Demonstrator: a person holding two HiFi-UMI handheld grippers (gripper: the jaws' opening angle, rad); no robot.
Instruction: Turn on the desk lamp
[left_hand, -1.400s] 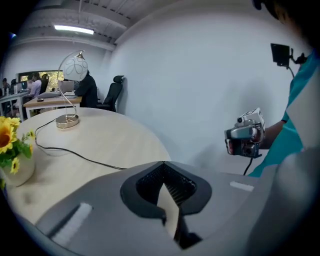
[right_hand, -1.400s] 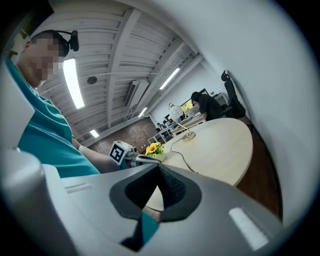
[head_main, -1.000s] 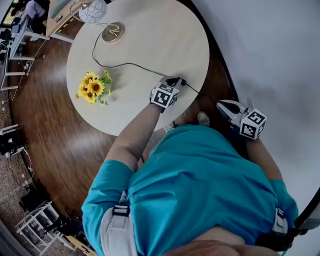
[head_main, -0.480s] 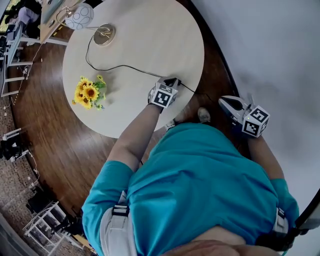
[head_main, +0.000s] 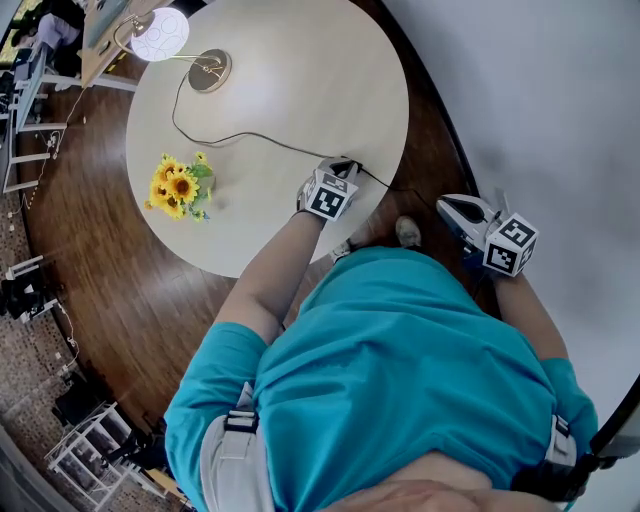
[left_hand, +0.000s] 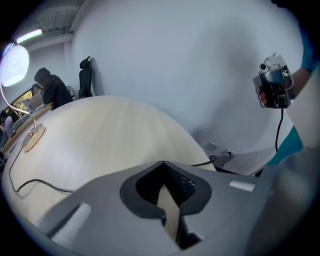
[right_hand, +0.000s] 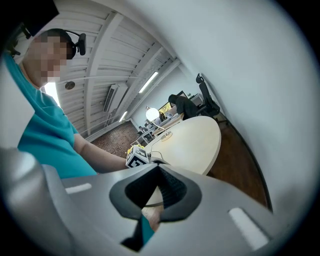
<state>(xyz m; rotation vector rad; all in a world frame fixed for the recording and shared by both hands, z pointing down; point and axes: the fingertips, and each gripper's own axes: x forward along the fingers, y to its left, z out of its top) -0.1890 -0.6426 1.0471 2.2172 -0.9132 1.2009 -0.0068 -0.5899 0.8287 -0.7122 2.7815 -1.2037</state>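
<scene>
Glowing white, the desk lamp (head_main: 160, 33) stands at the far left edge of the round table (head_main: 300, 80), well apart from both grippers.

- Left gripper (head_main: 345, 167): tip down at the table's near right edge, on the line of the lamp's black cord (head_main: 250, 133). Its own view shows the jaws together at the tips, with only a sliver of tabletop in the slit behind them and nothing caught between. Whether the tip touches the cord cannot be told.
- Right gripper (head_main: 450, 212): held off the table to the right, above the dark wood floor (head_main: 120, 260) and close to the white wall (head_main: 540, 100). Jaws closed, empty.
- Lamp layout: round brass-coloured base (head_main: 210, 70) flat on the table, with a thin arm arcing up to a round shade. In the head view the shade lies up and left of the base, so the long axis runs base to shade toward the table's far left rim.
- The cord leaves the base, loops toward the sunflowers (head_main: 178, 185), then runs right across the table to the left gripper.
- Print: only the black-and-white square markers on each gripper's cube, which carry no readable words.
</scene>
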